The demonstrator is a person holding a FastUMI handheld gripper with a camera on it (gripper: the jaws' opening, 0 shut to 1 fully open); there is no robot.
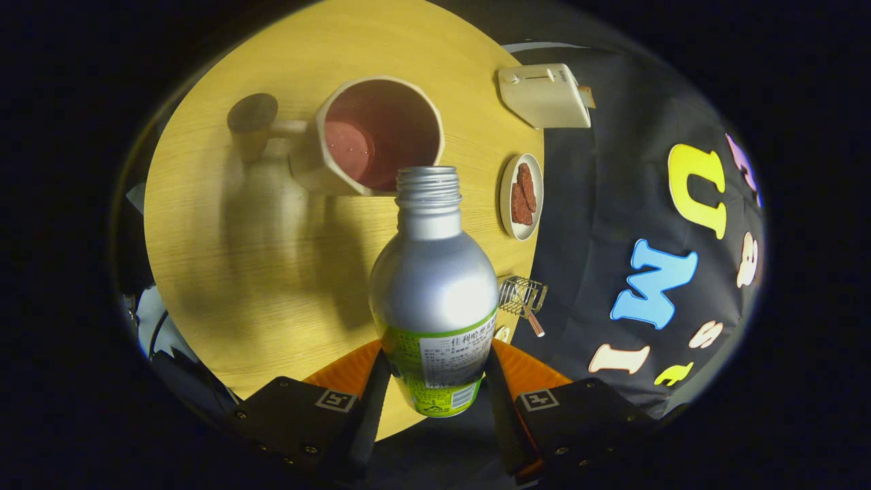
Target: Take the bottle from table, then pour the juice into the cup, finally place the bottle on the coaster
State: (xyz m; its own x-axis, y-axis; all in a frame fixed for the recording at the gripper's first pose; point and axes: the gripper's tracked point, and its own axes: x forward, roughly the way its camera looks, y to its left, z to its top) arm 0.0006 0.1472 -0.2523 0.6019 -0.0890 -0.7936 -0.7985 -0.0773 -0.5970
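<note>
Gripper view: gripper (435, 381) fingers clamp the bottle (435, 286) by its lower body — leaving the open neck free to tip
Bottle: tilted, mouth at the cup (378, 133) rim — likely pouring
Cup: on the counter (224, 258), reddish juice inside
Coaster: cannot tell

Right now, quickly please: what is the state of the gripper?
Gripper: closed, both fingers pressing the bottle between them, its open mouth tipped toward the cup.

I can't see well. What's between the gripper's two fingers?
The silver bottle, seen in the gripper view: both fingers of the gripper press its sides.
</note>
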